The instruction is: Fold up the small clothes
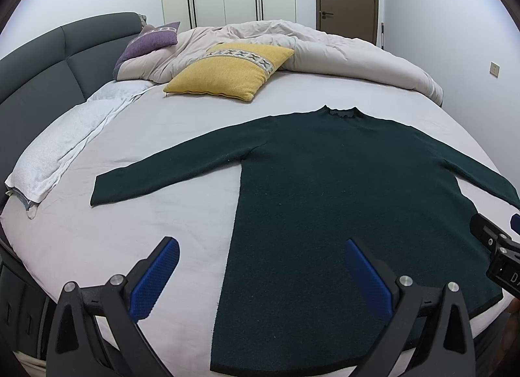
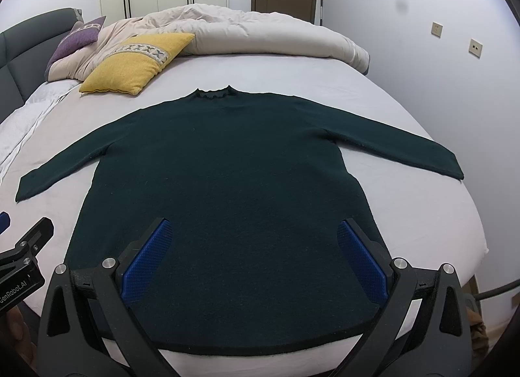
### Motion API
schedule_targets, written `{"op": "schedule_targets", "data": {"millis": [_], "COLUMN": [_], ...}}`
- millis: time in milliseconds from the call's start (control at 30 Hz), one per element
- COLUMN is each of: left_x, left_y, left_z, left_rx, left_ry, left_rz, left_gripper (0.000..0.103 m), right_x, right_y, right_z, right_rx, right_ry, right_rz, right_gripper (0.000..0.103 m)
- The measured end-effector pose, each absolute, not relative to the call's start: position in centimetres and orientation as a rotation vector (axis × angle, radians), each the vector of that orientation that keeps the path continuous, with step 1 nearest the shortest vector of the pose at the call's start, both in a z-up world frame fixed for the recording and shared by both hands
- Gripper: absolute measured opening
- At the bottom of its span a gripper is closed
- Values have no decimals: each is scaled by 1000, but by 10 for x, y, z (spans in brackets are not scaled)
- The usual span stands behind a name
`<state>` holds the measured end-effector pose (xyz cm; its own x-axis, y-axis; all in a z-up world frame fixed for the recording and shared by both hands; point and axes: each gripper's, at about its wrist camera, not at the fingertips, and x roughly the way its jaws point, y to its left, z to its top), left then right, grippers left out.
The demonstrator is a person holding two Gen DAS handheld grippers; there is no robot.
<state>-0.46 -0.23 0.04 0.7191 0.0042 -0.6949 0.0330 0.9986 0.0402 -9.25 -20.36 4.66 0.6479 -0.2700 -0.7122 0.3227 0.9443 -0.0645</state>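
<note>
Left gripper: fingers spread wide, holding nothing, over the near left edge of the dark green sweater. Sweater: flat on the bed, sleeves out, collar far. Right gripper: spread, over its hem.

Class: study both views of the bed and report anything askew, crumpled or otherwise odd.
The sweater lies flat and straight, sleeves spread. The only untidy thing is the duvet, bunched in a rumpled heap along the bed's far edge, with the yellow cushion lying crooked against it.
</note>
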Motion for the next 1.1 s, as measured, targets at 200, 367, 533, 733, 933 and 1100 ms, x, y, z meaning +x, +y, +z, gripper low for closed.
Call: {"op": "schedule_targets", "data": {"millis": [200,367,533,733,933,1100], "left_x": [-4,-4,-4,-4,-4,-5], "left_y": [-2,-2,-2,-3,-3,-3], "left_z": [1,1,1,1,0,0], "left_rx": [52,52,52,53,53,52], "left_ry": [769,768,768,769,768,768], "left_rz": [-16,-16,-16,-15,-15,-16], "left_gripper": [103,103,103,103,103,103], "right_x": [-93,-93,-93,-93,-94,-94], "right_y": [-203,-201,-201,-200,-197,-198], "right_z": [46,46,46,45,43,44], "right_rx": [69,67,69,69,68,69], "right_ry": [799,797,799,800,800,801], "right_rz": [-337,-337,-336,-336,-335,-337], "right_gripper": [103,103,103,103,103,103]}}
